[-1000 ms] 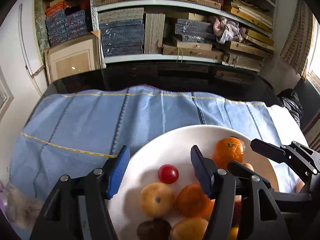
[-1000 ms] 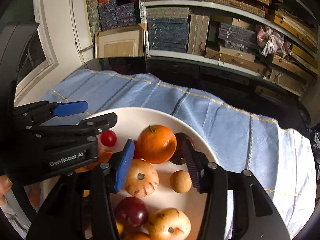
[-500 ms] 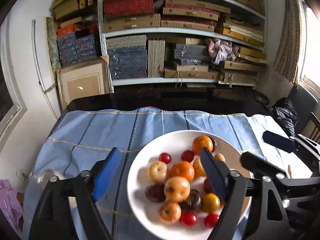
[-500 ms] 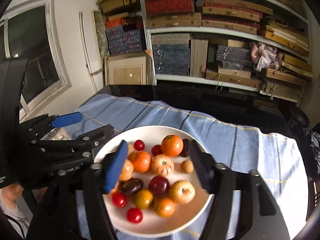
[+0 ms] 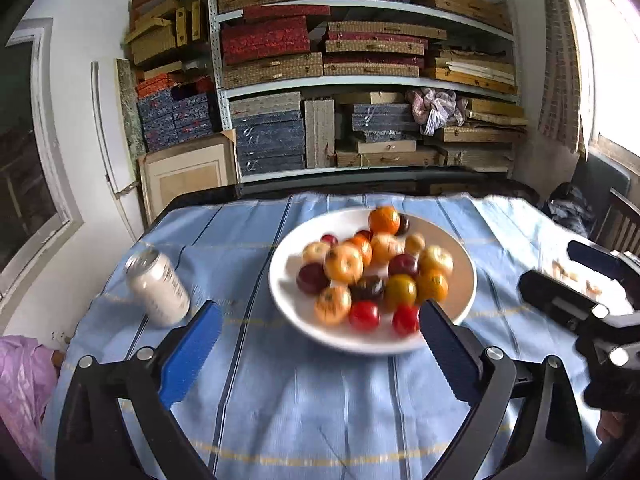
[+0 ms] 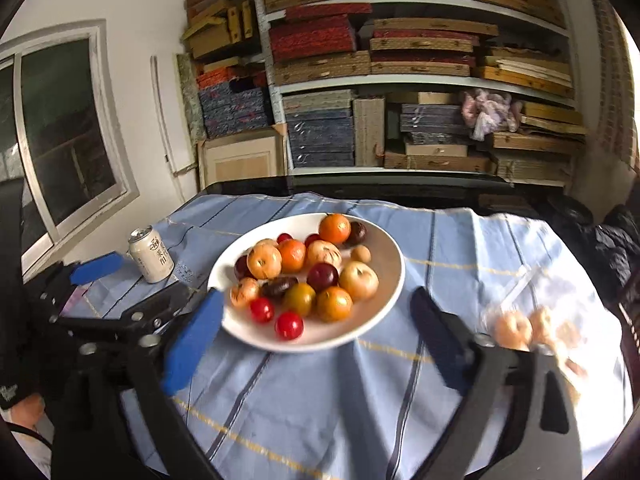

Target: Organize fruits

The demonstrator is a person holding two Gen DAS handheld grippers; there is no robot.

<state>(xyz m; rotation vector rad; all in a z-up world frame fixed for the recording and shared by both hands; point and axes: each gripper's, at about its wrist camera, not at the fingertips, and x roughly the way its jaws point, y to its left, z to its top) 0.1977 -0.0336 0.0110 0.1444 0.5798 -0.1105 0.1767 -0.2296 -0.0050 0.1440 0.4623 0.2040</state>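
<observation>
A white plate (image 5: pixel 456 240) (image 6: pixel 390 254) on the blue tablecloth holds several fruits: oranges, apples, plums and red cherry tomatoes. An orange (image 6: pixel 335 228) sits at its far edge. A clear bag with more fruit (image 6: pixel 532 330) lies right of the plate. My left gripper (image 5: pixel 318 344) is open and empty, held above the cloth in front of the plate. My right gripper (image 6: pixel 316 338) is open and empty, near the plate's front rim. Each gripper shows at the side of the other's view.
A white drink can (image 5: pixel 158 286) (image 6: pixel 151 255) stands left of the plate. A pink plastic bag (image 5: pixel 20 384) hangs at the table's left edge. Shelves stacked with boxes (image 5: pixel 360 80) fill the wall behind. A chair (image 5: pixel 612 220) stands at the right.
Both grippers have pulled back and up from right over the plate. The whole plate, the can and the fruit bag have come into view. Both stay open and empty.
</observation>
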